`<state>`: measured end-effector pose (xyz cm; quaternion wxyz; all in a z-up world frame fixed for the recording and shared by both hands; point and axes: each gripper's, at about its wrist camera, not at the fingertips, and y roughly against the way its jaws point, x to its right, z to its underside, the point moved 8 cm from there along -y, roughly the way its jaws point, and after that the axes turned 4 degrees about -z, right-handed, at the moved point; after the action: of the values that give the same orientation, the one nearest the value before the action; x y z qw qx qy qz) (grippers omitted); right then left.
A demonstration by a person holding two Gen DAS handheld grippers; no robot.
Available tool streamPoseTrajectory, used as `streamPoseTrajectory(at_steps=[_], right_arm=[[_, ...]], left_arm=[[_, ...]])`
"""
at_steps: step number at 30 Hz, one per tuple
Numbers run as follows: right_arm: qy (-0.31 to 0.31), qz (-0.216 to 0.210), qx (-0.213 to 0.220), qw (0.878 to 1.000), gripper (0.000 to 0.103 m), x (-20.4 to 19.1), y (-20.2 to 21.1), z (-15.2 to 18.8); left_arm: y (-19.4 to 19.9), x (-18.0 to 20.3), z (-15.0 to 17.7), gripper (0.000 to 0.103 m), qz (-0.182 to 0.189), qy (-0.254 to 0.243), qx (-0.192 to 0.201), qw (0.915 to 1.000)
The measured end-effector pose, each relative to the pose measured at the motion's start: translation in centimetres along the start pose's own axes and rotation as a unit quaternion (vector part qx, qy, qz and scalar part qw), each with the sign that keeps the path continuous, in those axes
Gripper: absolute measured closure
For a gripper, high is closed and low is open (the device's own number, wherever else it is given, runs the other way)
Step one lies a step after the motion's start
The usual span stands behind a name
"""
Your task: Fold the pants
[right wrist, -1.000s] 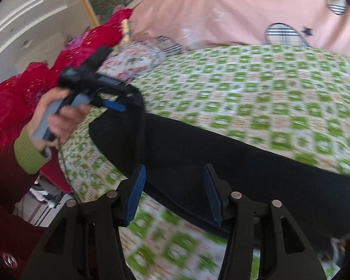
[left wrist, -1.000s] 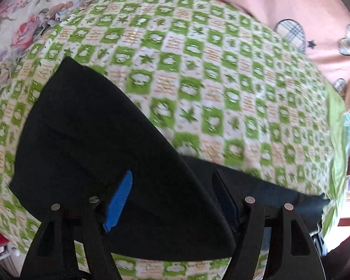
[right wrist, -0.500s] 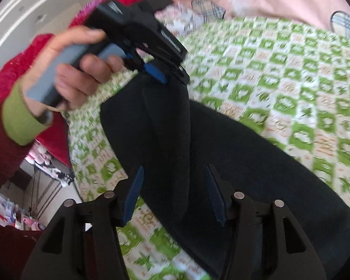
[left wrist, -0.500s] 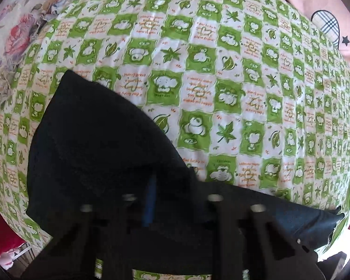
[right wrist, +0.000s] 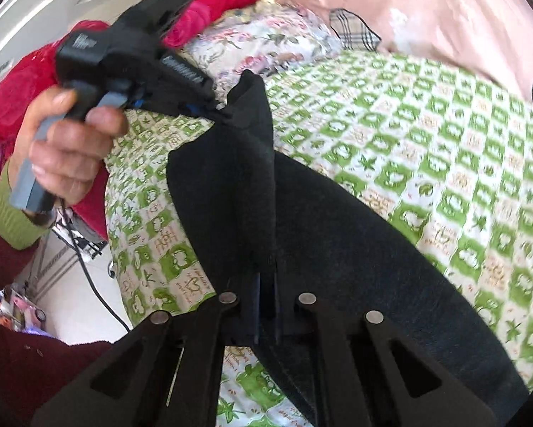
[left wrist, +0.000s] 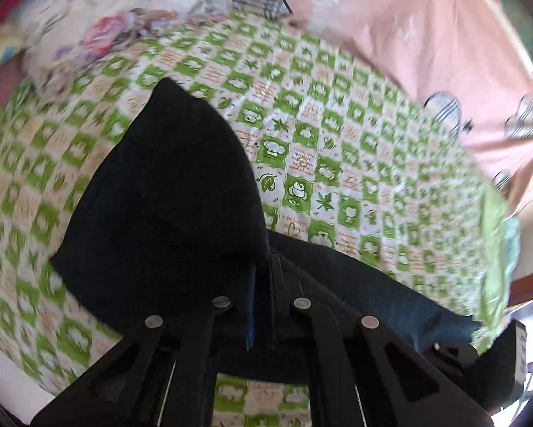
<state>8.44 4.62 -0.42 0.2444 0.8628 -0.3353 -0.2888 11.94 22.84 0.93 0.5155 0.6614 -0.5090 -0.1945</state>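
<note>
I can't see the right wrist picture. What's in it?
The right gripper is shut on the edge of dark pants lying on a green checked sheet. On the left, a hand holds the left gripper, which pinches another bit of the pants and lifts it. Pillows lie behind.

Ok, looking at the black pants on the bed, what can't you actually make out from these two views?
- Pants, left wrist view: the near end is hidden by the left gripper.
- Pants, right wrist view: the far leg end is cut off by the lower right edge.
- Bedsheet print, left wrist view: blurred at left.
</note>
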Motion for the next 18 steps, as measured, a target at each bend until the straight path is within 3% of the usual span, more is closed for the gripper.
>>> streamPoseTrajectory(at_steps=[4, 11, 18], right_arm=[[0.045, 0.015, -0.009, 0.999, 0.096, -0.9, 0.4, 0.4], [0.086, 0.045, -0.055, 0.994, 0.097, -1.9, -1.7, 1.6], [0.100, 0.058, -0.082, 0.990, 0.096, -2.0, -2.7, 2.6]], left_arm=[[1.3, -2.4, 2.4, 0.099, 0.036, 0.042, 0.018, 0.9983], [-0.3, -6.4, 6.4, 0.099, 0.091, 0.114, 0.021, 0.9892], [-1.7, -8.1, 8.3, 0.099, 0.113, 0.131, 0.024, 0.9846]])
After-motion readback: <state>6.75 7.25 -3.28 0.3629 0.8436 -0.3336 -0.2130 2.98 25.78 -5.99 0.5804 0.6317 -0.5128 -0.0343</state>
